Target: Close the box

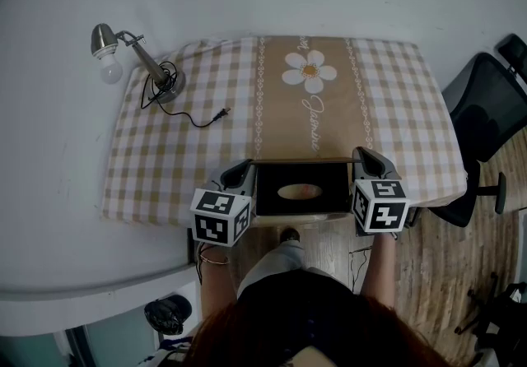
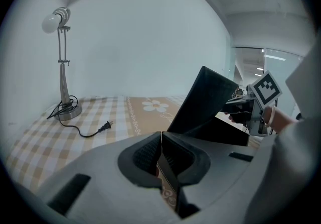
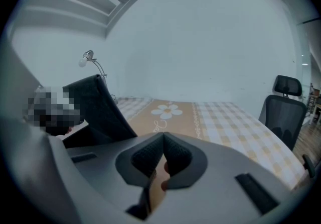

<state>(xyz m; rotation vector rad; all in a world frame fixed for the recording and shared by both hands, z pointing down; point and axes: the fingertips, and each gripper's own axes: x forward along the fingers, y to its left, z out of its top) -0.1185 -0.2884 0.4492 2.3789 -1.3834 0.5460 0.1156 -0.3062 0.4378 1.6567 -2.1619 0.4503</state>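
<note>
Head view: box [image 1: 301, 191] at table's [image 1: 189, 161] near edge.

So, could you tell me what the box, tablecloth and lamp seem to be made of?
The box looks like thin matt black card: its raised lid is sheet-thin. The tablecloth seems woven fabric, checked and draping at the edges. The lamp looks like brushed metal, with a dull silvery sheen.
</note>
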